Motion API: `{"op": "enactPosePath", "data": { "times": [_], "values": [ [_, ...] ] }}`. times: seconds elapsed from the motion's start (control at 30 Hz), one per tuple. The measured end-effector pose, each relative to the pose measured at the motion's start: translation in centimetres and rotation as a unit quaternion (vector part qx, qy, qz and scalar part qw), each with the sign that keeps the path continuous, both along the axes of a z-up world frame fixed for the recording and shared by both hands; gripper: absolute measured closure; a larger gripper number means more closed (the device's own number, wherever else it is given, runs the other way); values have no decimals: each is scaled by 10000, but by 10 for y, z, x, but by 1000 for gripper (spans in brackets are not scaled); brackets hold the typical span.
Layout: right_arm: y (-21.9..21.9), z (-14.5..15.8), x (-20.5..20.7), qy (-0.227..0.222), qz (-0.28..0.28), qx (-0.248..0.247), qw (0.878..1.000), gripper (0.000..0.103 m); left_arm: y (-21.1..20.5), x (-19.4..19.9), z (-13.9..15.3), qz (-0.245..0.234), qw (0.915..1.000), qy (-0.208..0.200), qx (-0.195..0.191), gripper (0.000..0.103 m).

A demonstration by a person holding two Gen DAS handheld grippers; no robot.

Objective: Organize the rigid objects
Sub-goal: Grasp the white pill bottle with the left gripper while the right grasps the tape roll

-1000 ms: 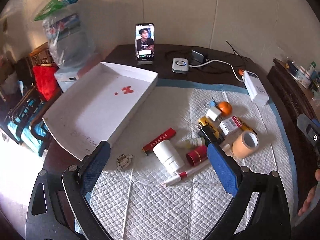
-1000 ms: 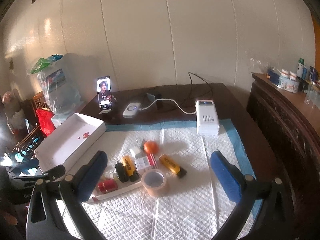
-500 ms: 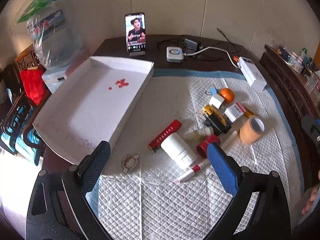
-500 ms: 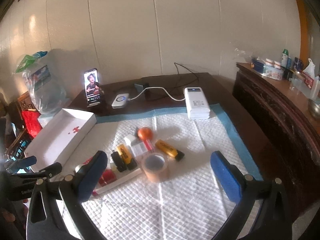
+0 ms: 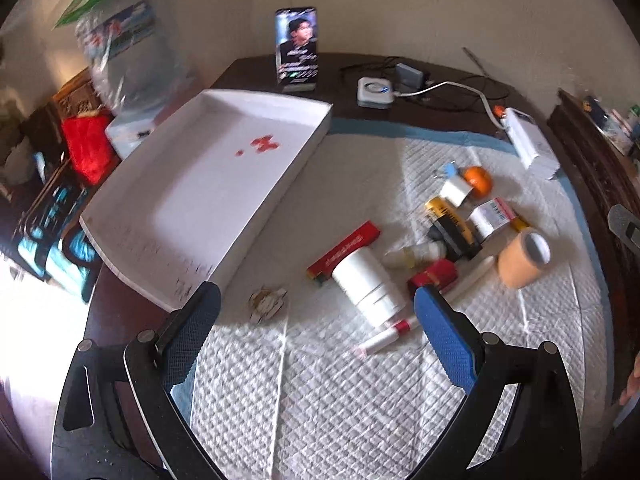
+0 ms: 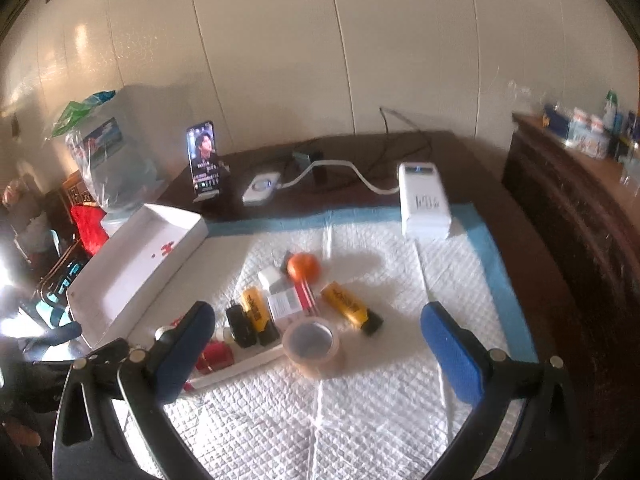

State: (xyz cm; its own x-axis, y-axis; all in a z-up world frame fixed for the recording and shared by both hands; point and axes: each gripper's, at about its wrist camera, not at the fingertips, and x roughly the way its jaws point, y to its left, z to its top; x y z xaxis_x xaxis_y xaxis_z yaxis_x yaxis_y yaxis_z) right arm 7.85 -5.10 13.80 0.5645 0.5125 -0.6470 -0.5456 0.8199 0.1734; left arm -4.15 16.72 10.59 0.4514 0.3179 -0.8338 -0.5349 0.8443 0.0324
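White tray (image 5: pixel 208 184), one, lay empty at frame left; I counted one tape roll (image 5: pixel 522 256), one orange (image 5: pixel 478 178), two yellow tubes (image 6: pixel 346 304) mid-frame. Both my hand-held grippers, left (image 5: pixel 316 320) and right (image 6: pixel 316 330), gaped wide, holding nothing.

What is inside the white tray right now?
The white tray holds no objects, only red marks on its floor. Its near wall hides a strip of floor in the right wrist view.
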Motion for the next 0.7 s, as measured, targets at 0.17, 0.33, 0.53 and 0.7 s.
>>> {"op": "enactPosePath", "data": {
  "times": [0.17,0.33,0.53,0.7],
  "values": [
    [7,-7,6,37,192,-43,9998,0,0,-5,-8,147,9998,109,27,4],
    [19,-9,11,-409,645,-340,9965,0,2,-3,-13,24,9999,87,-85,4],
    [13,-36,19,183,709,-296,9969,0,1,-5,-32,-74,9976,112,-678,13],
    [9,-45,20,239,682,-344,9968,0,-1,8,-36,-52,9964,140,-839,13]
  ]
}}
